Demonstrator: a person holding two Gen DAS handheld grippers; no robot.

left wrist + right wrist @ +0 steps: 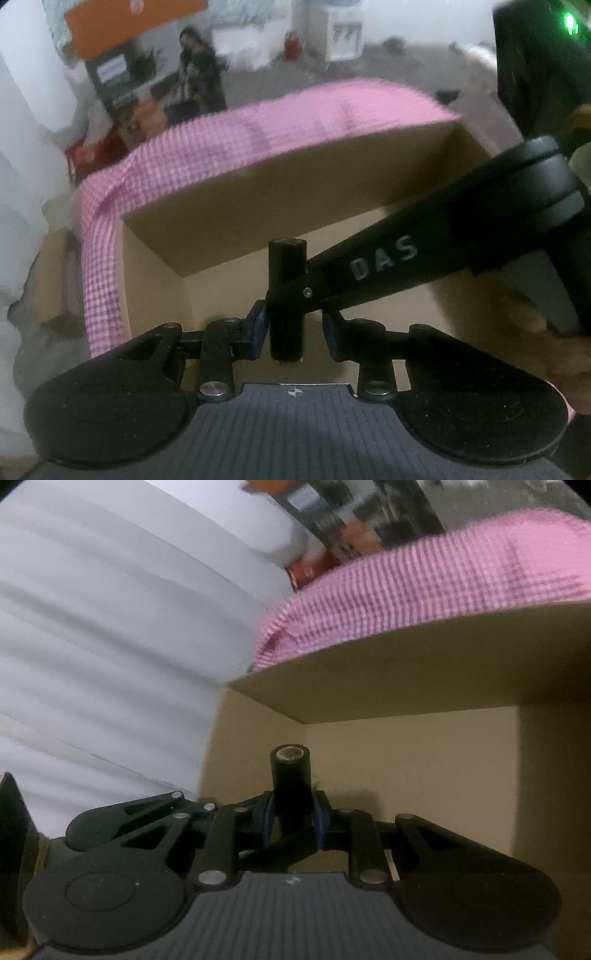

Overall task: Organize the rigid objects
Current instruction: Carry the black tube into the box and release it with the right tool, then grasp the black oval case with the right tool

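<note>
Gripping a black T-shaped tool (332,280) with both claws, over an open cardboard box (229,199). Left claw (295,328) sits at lower centre of the left wrist view, blue pads either side of the short black cross-handle; the left pad looks pressed on, the right pad is half hidden by the flat arm, so contact there is hard to confirm. Reads as clenched on the handle. A flat black bar lettered "DAS" runs from that handle up to the right edge of the frame, ending at a rounded black hub near the other claw's body.

Right claw (293,812) at lower centre of the right wrist view is clamped tight on a second black cylinder end (290,775), pads touching both sides.

Pink checked cloth (258,136) lies past the box's far wall, at upper middle. Box floor looks bare under the tool. Background is blurred.

Handling guess:
- Tool looks stiff, hard, probably metal or dense plastic, moderately heavy and long.
- Smooth round handles could spin in the pads.
- Not fragile.
- Best hold is the cylinder ends, as now, one claw per end, so the bar stays level.
- Risk is the long bar catching the box wall on the way down.
</note>
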